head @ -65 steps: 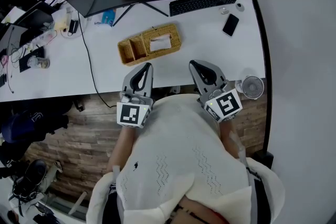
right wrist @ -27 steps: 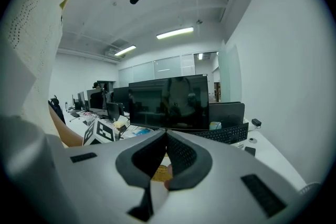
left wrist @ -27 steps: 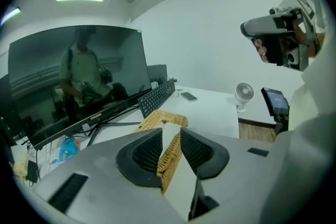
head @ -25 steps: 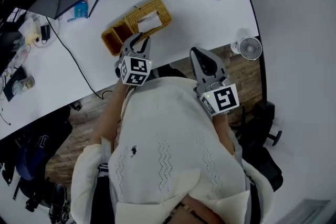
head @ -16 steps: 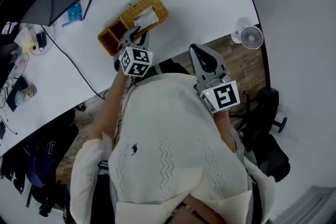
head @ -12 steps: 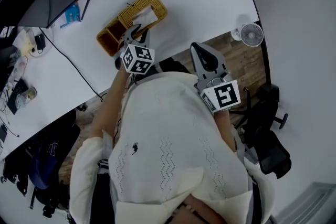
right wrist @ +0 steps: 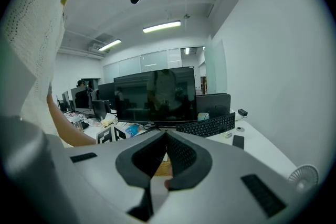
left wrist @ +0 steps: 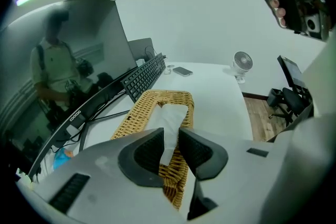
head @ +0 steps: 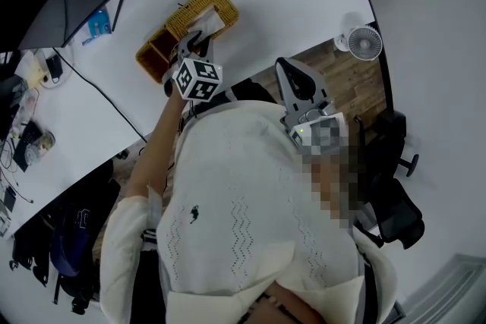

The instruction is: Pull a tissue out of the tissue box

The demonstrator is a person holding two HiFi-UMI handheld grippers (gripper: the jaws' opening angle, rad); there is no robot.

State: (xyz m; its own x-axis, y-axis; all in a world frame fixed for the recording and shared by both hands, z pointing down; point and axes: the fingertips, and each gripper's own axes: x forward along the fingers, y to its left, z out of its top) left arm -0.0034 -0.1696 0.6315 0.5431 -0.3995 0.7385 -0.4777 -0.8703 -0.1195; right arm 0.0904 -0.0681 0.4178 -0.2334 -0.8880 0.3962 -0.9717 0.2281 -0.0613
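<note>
My left claw (left wrist: 170, 135) hung over the near end of the wicker tissue box (left wrist: 137, 113), pointing steeply down. Its jaws were fairly wide and had just been closing. In the left gripper view the tissue (left wrist: 171, 115) stood up from the slot in the middle of the frame. Its white tip showed in the gap between my two jaws, with neither pad pressing on it as far as I could see. In the head view the box lay in the upper left of the frame on the white counter (head: 266, 7), with the claw right over its near edge.

The first risk I judged was a thin bite. If the jaws met only on the loose tip, the sheet could tear or slide out once I pulled.

The second was the box itself (light woven stuff, nothing pinning it down). It could lift or skid toward me with the tissue, because my right claw (right wrist: 166, 136) was bracing nothing. That claw sat closed and empty, right of centre in the head view, well apart from the box.

Third, coming down too far could catch a jaw on the wicker rim and pinch weave along with paper. A slanted pull might also drag out a second sheet behind the first.
</note>
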